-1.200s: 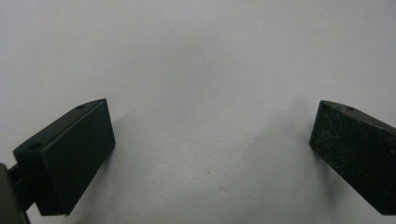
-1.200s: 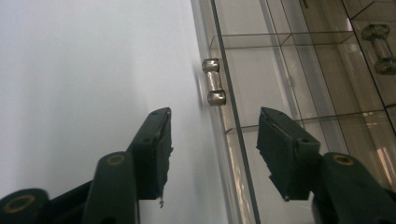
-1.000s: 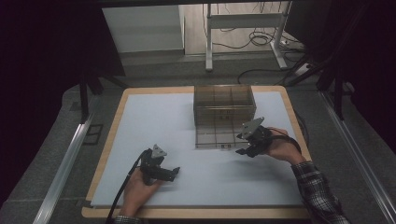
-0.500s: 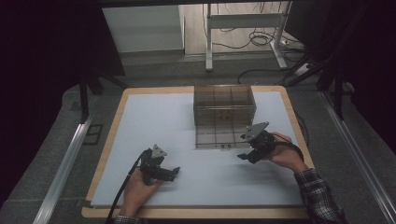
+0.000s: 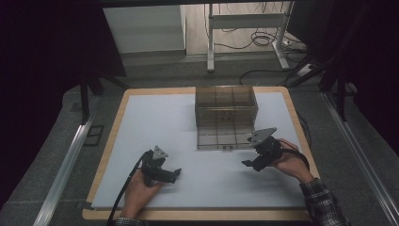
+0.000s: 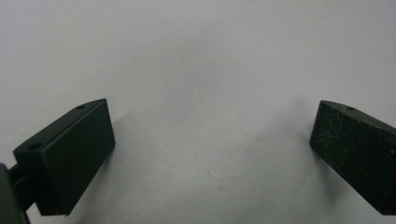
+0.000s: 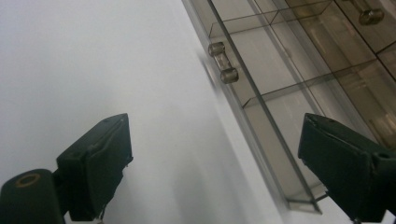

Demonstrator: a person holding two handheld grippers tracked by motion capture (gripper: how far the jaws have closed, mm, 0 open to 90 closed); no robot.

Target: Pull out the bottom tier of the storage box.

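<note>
A smoky see-through drawer box (image 5: 226,100) stands on the white mat at the back middle. Its lowest drawer (image 5: 225,137) is pulled out toward me. In the right gripper view that drawer (image 7: 285,98) runs up the right side, its small clear handle (image 7: 222,62) on the front wall. My right gripper (image 5: 248,164) hovers just in front of the drawer's right corner. Its jaws (image 7: 215,163) have just been opening and stand wide with nothing between them. My left gripper (image 5: 176,173) rests low over the mat at the near left, open (image 6: 212,154) and holding nothing.
The white mat (image 5: 155,122) lies on a wooden board (image 5: 113,141) with bare room to the left of the box. Metal rails run along both sides of the table. A desk frame and cables (image 5: 244,33) stand on the floor beyond.
The right gripper has drawn back from the drawer front toward me, and its jaws have spread wider. The drawer stays pulled out. The left gripper has not moved.
</note>
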